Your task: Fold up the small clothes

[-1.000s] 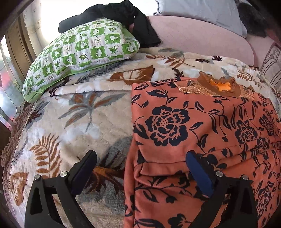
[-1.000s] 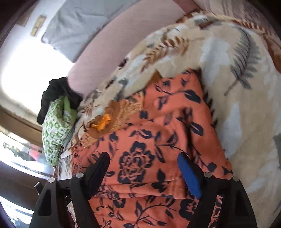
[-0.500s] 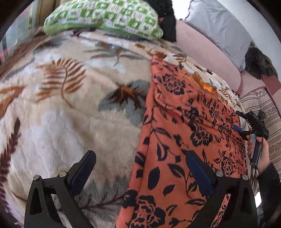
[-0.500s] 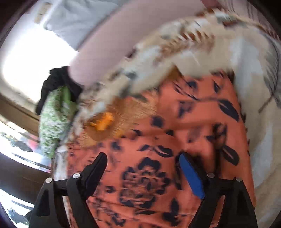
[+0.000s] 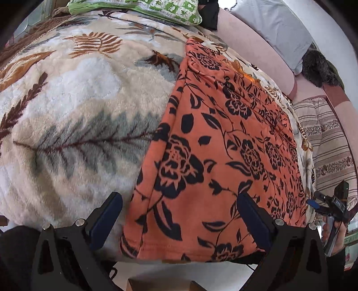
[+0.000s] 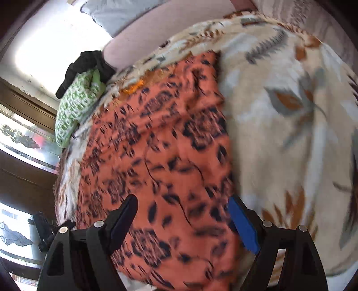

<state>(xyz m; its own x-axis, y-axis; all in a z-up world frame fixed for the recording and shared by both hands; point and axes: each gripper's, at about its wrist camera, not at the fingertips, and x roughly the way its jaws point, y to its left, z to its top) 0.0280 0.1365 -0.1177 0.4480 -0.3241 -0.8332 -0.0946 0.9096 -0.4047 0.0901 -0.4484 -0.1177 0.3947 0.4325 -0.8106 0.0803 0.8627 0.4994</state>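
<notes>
1. Orange cloth (image 5: 214,143) with black flower print lies flat on the blanket (image 5: 73,112) — a long strip from near the pink headboard (image 5: 257,51) down to the near edge of the bed, where its hem hangs slightly over.
2. Cloth's left long side looks folded under; a seam line runs along that side.
3. Left gripper (image 5: 179,219): jaws spread wide, nothing between the pads. Tilted down over the near hem — left finger (image 5: 105,221) over blanket, right finger (image 5: 252,219) over cloth.
4. Right gripper (image 6: 183,221): jaws opening, wide apart, empty. Cloth lies below the gap, not pinched. Right-wrist view is motion-blurred, so cannot tell if the pads touch fabric.
5. In the left-wrist view the right gripper sits at the far right beside the cloth's right edge, held in a hand (image 5: 333,232).
6. Green pillow (image 5: 143,9) at the far end of the bed, dark garment (image 6: 87,67) touching it.
7. Grey pillow (image 5: 275,26) leans against the headboard. Striped cushion (image 5: 329,143) right of the blanket.
</notes>
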